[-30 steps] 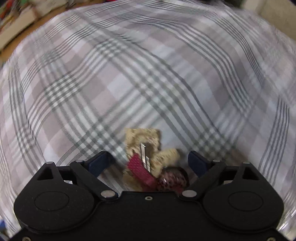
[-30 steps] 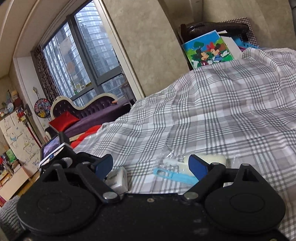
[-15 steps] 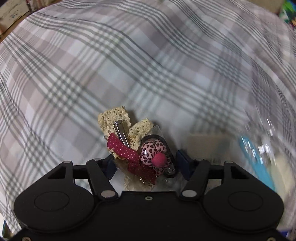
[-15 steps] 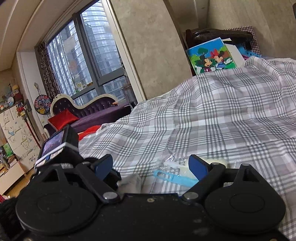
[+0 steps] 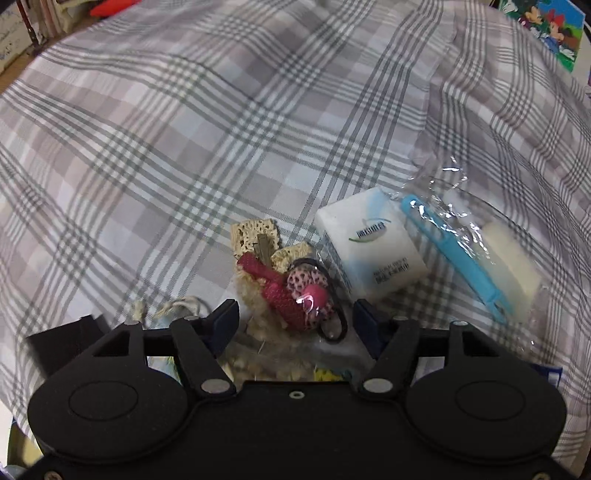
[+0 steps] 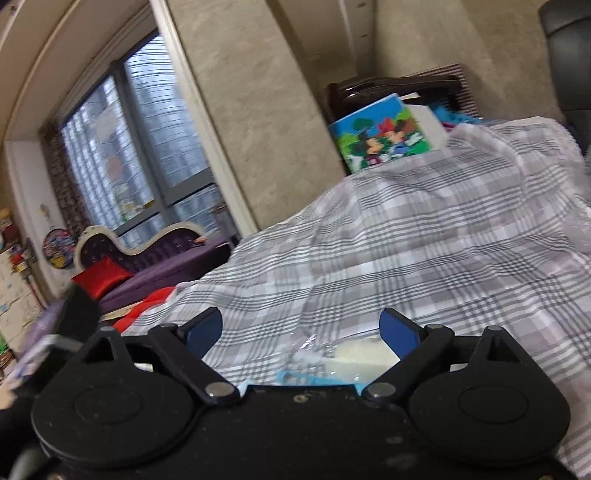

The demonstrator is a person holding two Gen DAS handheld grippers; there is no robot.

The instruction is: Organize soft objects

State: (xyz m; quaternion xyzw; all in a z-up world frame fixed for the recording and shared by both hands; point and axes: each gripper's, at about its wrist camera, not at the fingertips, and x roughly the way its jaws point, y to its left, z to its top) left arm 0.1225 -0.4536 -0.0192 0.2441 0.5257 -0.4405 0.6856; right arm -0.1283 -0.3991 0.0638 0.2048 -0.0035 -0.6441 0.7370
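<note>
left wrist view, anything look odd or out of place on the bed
A black box-like thing and frayed cream cords poke out behind the left gripper; what they are is unclear. The hair accessory bundle, tissue pack and bagged blue tool look undamaged.

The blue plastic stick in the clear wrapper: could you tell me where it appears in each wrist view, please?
Left wrist view: the blue plastic stick lies right of centre, slanting down to the right, beside the white tissue pack.
Right wrist view: only its end shows, bottom centre, at the gripper body's edge.
Shared landmark: the cartoon mouse picture.
</note>
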